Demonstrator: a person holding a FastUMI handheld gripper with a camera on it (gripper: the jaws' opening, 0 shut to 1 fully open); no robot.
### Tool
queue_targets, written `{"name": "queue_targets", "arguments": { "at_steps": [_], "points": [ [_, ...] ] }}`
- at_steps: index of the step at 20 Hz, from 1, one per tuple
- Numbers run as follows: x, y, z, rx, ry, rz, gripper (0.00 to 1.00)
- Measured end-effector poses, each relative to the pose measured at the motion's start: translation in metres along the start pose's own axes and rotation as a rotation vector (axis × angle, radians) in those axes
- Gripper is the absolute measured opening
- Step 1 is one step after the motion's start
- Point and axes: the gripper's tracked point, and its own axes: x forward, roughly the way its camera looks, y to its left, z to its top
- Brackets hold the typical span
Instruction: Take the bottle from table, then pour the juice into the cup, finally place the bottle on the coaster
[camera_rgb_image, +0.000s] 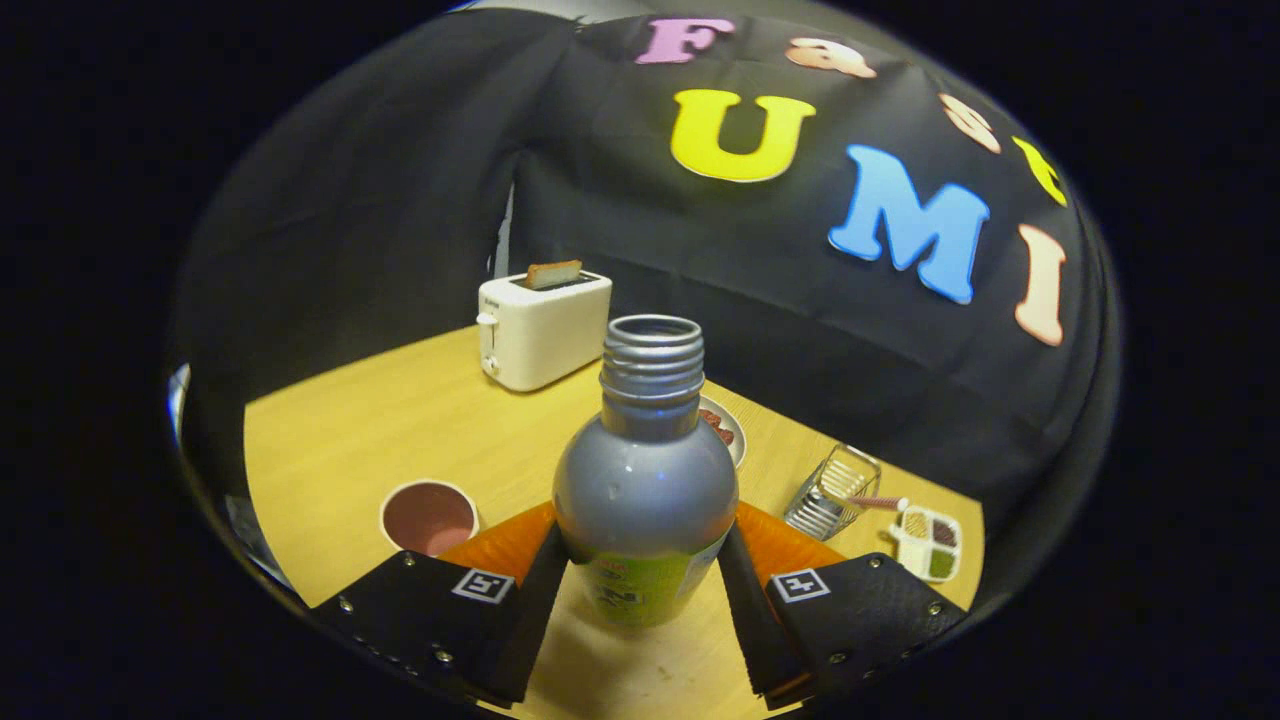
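Bottle clamped upright over the table

The hand-held gripper (645, 560) has both fingers pressed on the uncapped bottle (645, 480); the cup (429, 517) sits on the table (400, 430) just beside the left finger, toaster (543, 330) beyond.

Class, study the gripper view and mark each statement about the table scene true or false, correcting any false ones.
1. The gripper is shut on the grey uncapped plastic bottle. True.
2. The bottle wears a cap. False: its threaded neck is open.
3. The white toaster holds a slice of bread. True.
4. The paper cup stands beside the wire rack. False: they stand on opposite sides of the bottle.
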Motion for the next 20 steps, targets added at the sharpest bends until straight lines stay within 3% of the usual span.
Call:
{"name": "queue_targets", "arguments": {
  "at_steps": [4, 13, 20],
  "points": [
    [0.006, -0.016, 0.009, 0.168, -0.026, 0.015, 0.79],
    [0.024, -0.025, 0.016, 0.211, -0.064, 0.050, 0.79],
    [0.055, -0.032, 0.002, 0.197, -0.046, 0.024, 0.79]
  ]
}}
